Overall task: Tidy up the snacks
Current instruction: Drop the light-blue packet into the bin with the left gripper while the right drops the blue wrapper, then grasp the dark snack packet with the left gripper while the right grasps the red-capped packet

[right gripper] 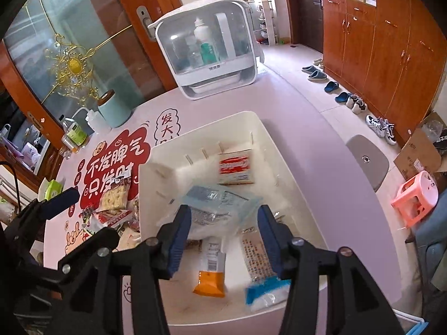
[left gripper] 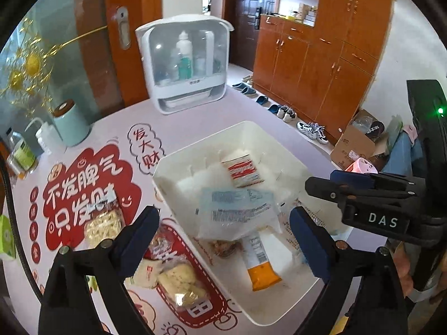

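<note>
A white bin (left gripper: 195,146) (right gripper: 282,150) stands on the table. It holds a red-and-white packet (left gripper: 242,170) (right gripper: 234,169), a pale blue clear bag (left gripper: 237,212) (right gripper: 220,206), an orange-ended packet (left gripper: 259,265) (right gripper: 211,273) and a blue-ended packet (right gripper: 262,279). My left gripper (left gripper: 223,245) is open above the bin's near left side. My right gripper (right gripper: 225,240) is open over the bin, with the blue bag lying between its fingers. Loose snack packets (left gripper: 173,276) (right gripper: 114,198) lie on the table left of the bin.
A white clear-fronted cabinet (left gripper: 184,64) (right gripper: 209,50) stands at the table's far edge. A mint canister (left gripper: 69,124) (right gripper: 113,109) and bottles (right gripper: 74,136) sit far left. A green box (left gripper: 7,237) is at the left. Shoes (right gripper: 354,103), a pink stool (right gripper: 416,198) and a cardboard box are on the floor to the right.
</note>
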{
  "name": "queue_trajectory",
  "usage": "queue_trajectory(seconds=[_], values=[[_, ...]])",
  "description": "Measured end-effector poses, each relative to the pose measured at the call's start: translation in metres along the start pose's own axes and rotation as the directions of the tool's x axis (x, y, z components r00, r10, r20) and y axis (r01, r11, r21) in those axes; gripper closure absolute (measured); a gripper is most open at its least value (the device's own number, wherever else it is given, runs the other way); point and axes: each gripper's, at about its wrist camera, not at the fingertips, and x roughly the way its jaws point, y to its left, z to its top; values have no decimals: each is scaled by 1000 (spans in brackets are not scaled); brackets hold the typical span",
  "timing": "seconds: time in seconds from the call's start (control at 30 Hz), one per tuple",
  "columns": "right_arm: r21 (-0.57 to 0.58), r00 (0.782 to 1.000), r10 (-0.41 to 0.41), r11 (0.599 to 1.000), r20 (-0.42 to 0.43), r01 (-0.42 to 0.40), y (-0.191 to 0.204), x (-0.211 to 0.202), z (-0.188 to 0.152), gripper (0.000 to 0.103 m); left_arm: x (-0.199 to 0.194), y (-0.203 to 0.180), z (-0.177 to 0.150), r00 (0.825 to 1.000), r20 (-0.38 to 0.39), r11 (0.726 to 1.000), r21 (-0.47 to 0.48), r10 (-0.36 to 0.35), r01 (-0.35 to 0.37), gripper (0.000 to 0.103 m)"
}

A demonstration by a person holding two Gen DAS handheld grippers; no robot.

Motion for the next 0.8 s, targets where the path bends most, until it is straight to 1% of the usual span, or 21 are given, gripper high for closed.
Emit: queue_trajectory(seconds=[0.17,0.27,0.47,0.67,0.8], values=[[-9,1000,12,1000,0,-12,7,-2,-6,53,-10,10,-11,1000,-11,1000,-28,13,-13,9],[-18,1000,26,1000,-1,-26,13,-5,-12,53,-17,16,-20,999,-27,998,-42,38,-39,9],[-42,999,46,998,-3,-46,28,-14,-28,53,-35,38,-46,997,-55,992,-114,45,-51,9],[-44,997,67,997,-23,-68,45,-17,-46,53,-61,64,-82,991,-82,983,-142,104,-115,9],[-72,995,89,993,-47,-93,64,-18,-57,53,-79,85,-106,984,-98,972,-167,148,-163,9]])
